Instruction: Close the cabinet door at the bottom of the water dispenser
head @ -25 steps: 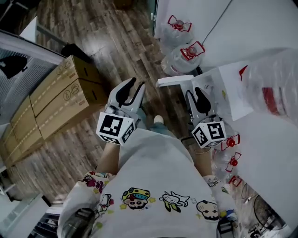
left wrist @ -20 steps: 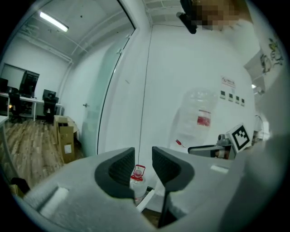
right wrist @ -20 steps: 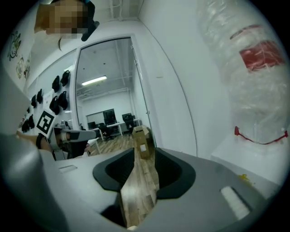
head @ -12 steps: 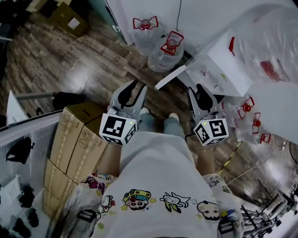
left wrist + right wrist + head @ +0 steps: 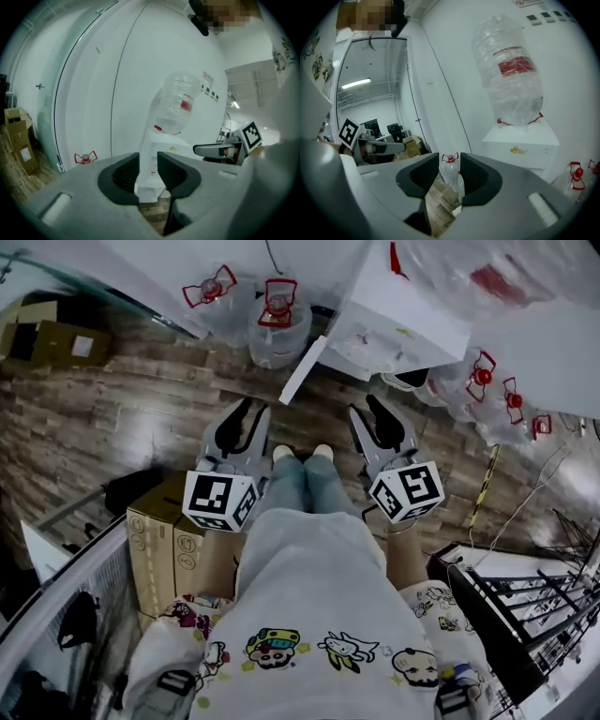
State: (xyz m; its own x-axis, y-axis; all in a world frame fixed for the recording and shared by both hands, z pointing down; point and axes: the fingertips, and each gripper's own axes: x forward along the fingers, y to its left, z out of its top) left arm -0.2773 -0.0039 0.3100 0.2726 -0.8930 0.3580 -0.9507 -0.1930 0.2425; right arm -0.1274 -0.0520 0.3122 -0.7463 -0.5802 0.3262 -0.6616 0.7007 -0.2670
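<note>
Facing the water dispenser, cabinet door not shut yet
View's swung round: the water dispenser now sits top centre, not far right (lined up for a push, I reckon). The white cabinet door juts out ajar at its left. Left hand-held gripper and right hand-held gripper are both slightly open, empty, short of it.

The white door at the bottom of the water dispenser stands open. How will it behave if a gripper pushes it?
The cabinet door looks thin, flat and stiff, so it probably swings as one piece, not bends. It seems hinged to the water dispenser along one edge; a light push near its free edge should likely turn it.
</note>
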